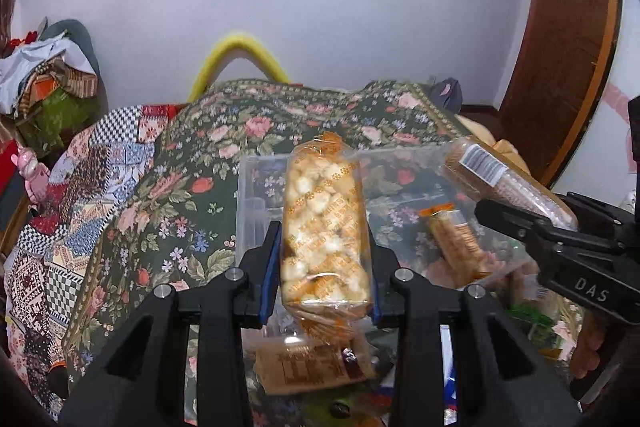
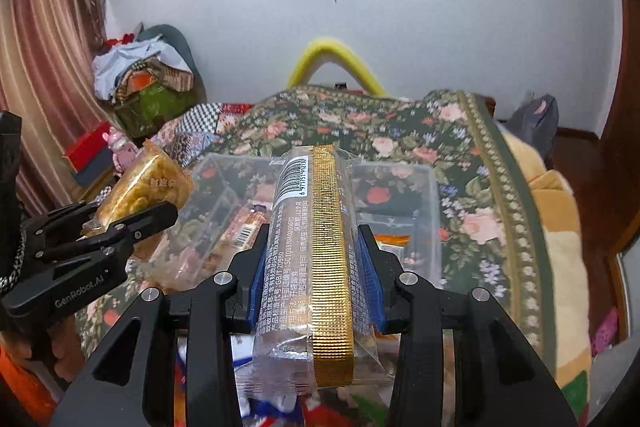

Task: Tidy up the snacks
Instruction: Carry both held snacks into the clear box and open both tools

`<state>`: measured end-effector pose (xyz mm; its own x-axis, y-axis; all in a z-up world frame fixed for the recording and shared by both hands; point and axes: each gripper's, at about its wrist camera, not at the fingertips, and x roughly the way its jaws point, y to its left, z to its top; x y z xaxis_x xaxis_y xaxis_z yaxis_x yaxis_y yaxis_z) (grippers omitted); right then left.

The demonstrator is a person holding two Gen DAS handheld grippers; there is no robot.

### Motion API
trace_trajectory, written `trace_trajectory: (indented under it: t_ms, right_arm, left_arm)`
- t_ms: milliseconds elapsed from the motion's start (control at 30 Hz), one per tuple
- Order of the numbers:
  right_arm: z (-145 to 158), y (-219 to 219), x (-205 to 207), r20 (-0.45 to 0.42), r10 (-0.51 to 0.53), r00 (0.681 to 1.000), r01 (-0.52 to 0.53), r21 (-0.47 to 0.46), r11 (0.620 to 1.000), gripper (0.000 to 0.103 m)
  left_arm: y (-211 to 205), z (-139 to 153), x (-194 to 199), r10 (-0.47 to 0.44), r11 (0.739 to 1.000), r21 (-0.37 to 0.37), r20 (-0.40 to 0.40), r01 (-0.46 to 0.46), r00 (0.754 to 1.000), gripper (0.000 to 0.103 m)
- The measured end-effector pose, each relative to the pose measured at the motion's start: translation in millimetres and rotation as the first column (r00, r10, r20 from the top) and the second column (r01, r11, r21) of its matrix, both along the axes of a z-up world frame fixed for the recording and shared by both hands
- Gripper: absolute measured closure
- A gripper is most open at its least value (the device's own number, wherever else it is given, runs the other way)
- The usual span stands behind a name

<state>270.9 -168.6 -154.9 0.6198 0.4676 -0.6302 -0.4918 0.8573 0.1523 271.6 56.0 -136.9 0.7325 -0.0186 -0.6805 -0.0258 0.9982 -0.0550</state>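
My left gripper is shut on a clear pack of pale puffed snacks with orange print, held above a clear plastic bin on the floral bedspread. It also shows in the right wrist view with its pack. My right gripper is shut on a brown biscuit pack with a gold seam and barcode, held over the bin. That gripper and its pack show at the right in the left wrist view. A small orange snack pack lies inside the bin.
More snack packs lie loose on the bedspread below my grippers. A pile of clothes and boxes stands at the far left by the curtain. A yellow arched tube rises behind the bed. A wooden door frame is at the right.
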Motion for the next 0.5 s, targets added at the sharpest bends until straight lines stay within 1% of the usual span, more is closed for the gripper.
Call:
trace_trajectory:
  t_ms: [100, 200, 300, 433, 500]
  right_arm:
    - [-7.9, 9.7, 12.5, -0.031, 0.006, 0.999, -0.007, -0.033, 0.999, 0.066]
    - [-15.2, 20.3, 19.9, -0.040, 0.014, 0.999, -0.018, -0.091, 0.996, 0.066]
    - [-20.9, 24.6, 26.7, -0.071, 0.026, 0.997, -0.034, -0.121, 0.992, 0.066]
    - [-27.5, 29.3, 33.6, -0.092, 0.028, 0.995, -0.044, -0.169, 0.985, 0.066]
    - [-30.3, 30.3, 38.5, -0.113, 0.027, 0.993, -0.046, -0.166, 0.985, 0.065]
  left_arm:
    - [5.6, -11.2, 13.5, 0.003, 1.000, -0.003, -0.040, -0.003, 0.999, 0.068]
    - [10.2, -19.8, 23.0, 0.002, 1.000, 0.003, -0.066, -0.002, 0.998, 0.068]
    - [16.6, -27.7, 30.5, 0.002, 1.000, -0.026, -0.094, -0.005, 0.996, 0.068]
    - [19.4, -34.5, 35.1, -0.006, 0.999, -0.048, -0.112, 0.000, 0.994, 0.068]
    - [17.9, -35.2, 34.4, -0.009, 0.999, -0.039, -0.109, 0.005, 0.994, 0.068]
